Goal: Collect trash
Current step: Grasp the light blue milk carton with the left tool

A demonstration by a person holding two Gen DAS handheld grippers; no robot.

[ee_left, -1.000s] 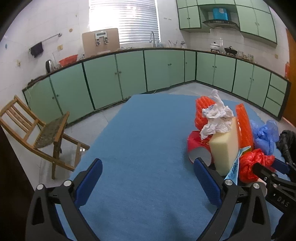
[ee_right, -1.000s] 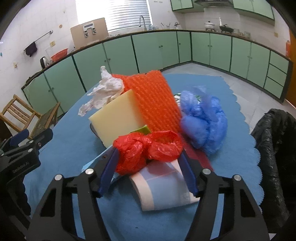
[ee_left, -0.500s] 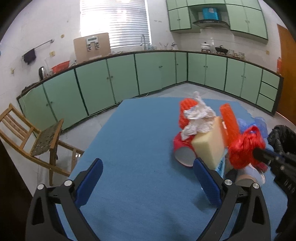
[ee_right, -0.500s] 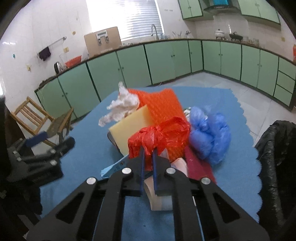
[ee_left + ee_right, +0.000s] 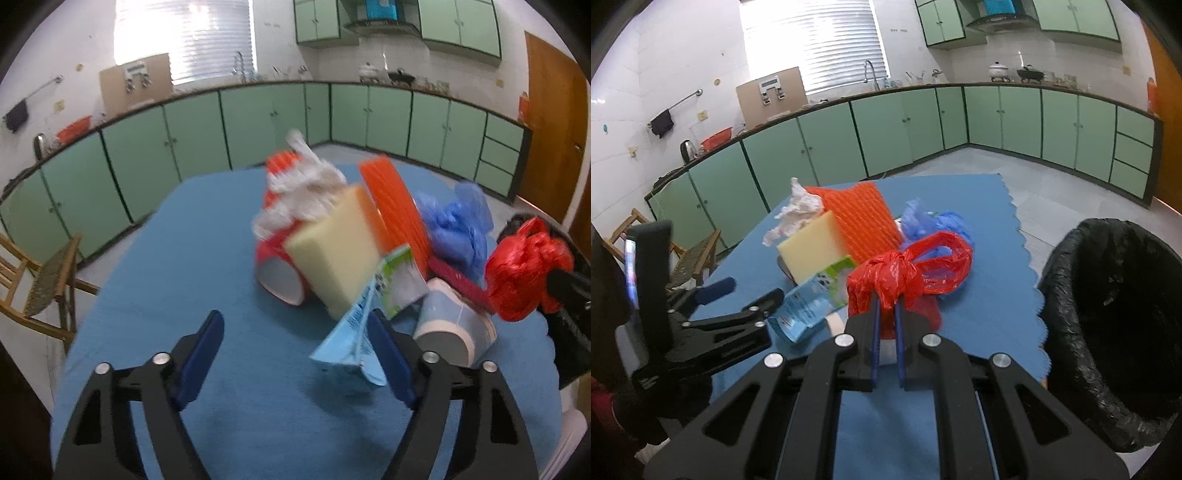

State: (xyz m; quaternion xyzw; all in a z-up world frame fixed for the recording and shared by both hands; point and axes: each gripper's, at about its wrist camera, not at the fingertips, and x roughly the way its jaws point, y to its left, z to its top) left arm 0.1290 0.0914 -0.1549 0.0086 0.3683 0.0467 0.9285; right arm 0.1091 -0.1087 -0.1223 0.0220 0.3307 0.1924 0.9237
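On the blue tablecloth (image 5: 166, 295) lies a trash pile: a yellow sponge (image 5: 332, 254), orange bubble wrap (image 5: 395, 206), white tissue (image 5: 306, 192), a blue plastic bag (image 5: 454, 225), a red cup (image 5: 277, 269) and a blue-white cup (image 5: 450, 332). My right gripper (image 5: 886, 306) is shut on a knotted red plastic bag (image 5: 908, 273), which hangs lifted above the pile. My left gripper (image 5: 295, 325) is closing. A flattened blue and green carton (image 5: 351, 347) sits against its right finger, with the other finger well apart from it.
A bin lined with a black bag (image 5: 1108, 332) stands off the table's right edge. A wooden chair (image 5: 40, 288) is on the floor to the left. Green cabinets line the walls behind.
My right gripper closed on the red bag and raised it off the pile toward the right. My left gripper moved in to the pile and its jaws narrowed around the carton.
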